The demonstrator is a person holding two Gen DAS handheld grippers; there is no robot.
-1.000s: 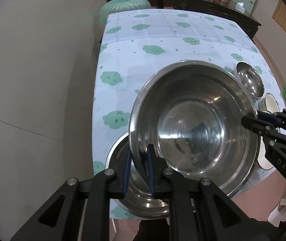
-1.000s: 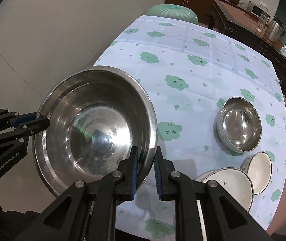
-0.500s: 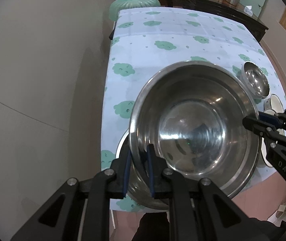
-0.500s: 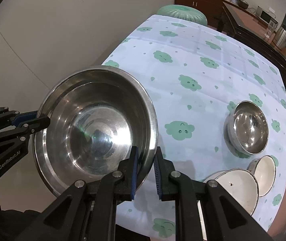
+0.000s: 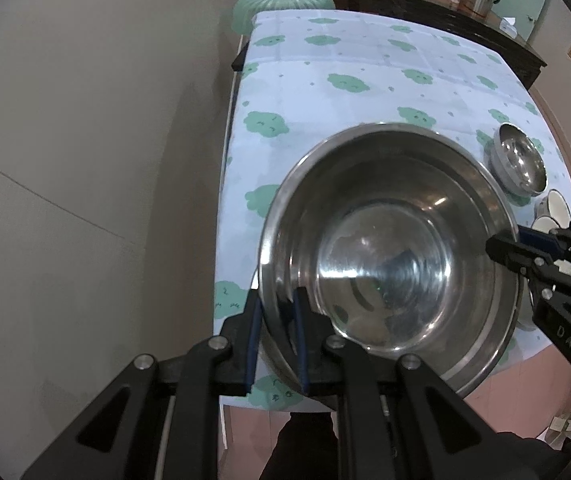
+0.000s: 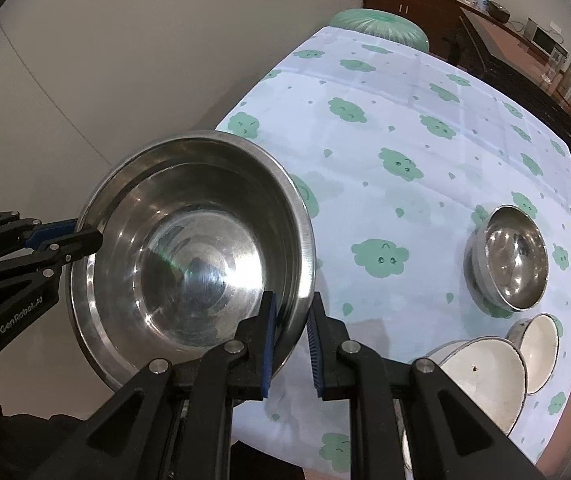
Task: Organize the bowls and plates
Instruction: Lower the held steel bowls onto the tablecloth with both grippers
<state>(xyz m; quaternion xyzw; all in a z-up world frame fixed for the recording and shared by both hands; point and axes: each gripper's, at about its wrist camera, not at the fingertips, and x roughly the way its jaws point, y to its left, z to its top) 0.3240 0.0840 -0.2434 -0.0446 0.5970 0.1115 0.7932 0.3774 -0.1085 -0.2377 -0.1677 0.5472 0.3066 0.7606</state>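
Note:
A large steel bowl point(image 5: 389, 256) is held in the air over the table's near left corner by both grippers. My left gripper point(image 5: 275, 334) is shut on its near left rim. My right gripper point(image 6: 290, 334) is shut on its near right rim point(image 6: 301, 248). Each gripper shows in the other's view, the right one point(image 5: 525, 248) and the left one point(image 6: 57, 240). A second steel bowl's rim point(image 6: 85, 320) shows just under the held one. A small steel bowl point(image 6: 509, 256) stands on the table at the right. Two white bowls point(image 6: 485, 376) lie near the front right edge.
The table point(image 6: 405, 128) wears a white cloth with green cloud prints. A green stool point(image 5: 281, 4) stands at its far end. A dark wooden sideboard point(image 5: 445, 12) with a kettle runs behind. The grey floor point(image 5: 85, 160) lies to the left.
Both grippers have lifted the large bowl higher and drawn it back toward me; the table looks farther away and more of it shows. The grip on the rim is unchanged.

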